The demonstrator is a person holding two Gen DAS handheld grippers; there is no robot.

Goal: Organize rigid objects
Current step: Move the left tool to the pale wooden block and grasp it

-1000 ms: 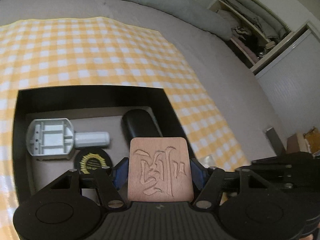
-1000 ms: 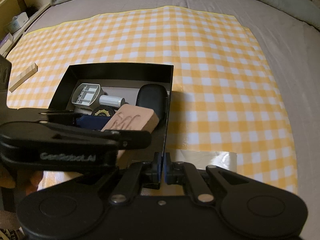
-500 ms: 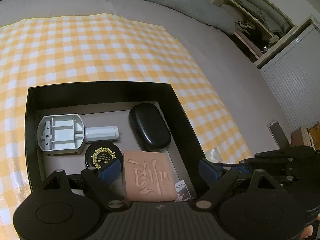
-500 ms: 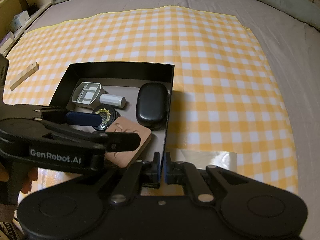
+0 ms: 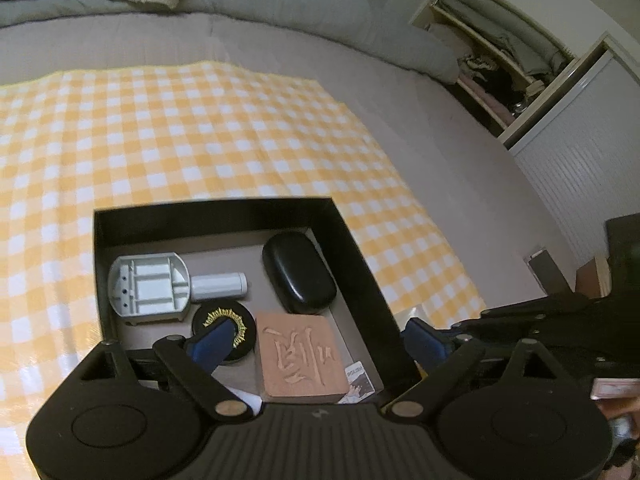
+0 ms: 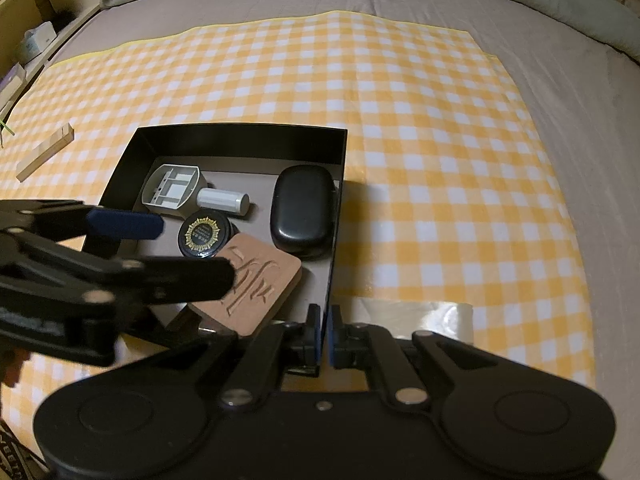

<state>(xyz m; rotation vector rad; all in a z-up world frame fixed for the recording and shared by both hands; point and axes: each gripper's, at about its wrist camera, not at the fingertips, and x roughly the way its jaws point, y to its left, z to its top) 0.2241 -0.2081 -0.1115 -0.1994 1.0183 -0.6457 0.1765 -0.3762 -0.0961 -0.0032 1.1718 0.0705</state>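
Note:
A black open box (image 5: 352, 240) (image 6: 240, 136) sits on the yellow checked cloth. Inside it lie a carved wooden block (image 5: 300, 354) (image 6: 260, 280), a black oval case (image 5: 298, 276) (image 6: 302, 212), a round black tin with a gold emblem (image 5: 230, 322) (image 6: 204, 234) and a grey plastic part with a cylinder (image 5: 160, 288) (image 6: 188, 192). My left gripper (image 5: 316, 344) is open and empty, raised above the block at the box's near end. My right gripper (image 6: 325, 330) is shut and empty, just outside the box's near right corner.
A wooden stick (image 6: 46, 152) lies on the cloth at far left. A clear plastic wrapper (image 6: 416, 318) lies right of the right gripper. A grey duvet (image 5: 320, 20) runs along the back. Open shelves (image 5: 496, 68) stand at the right.
My left gripper opened and let go of the carved wooden block, which now lies flat in the box. The left gripper then pulled back and up. The right gripper stayed put.

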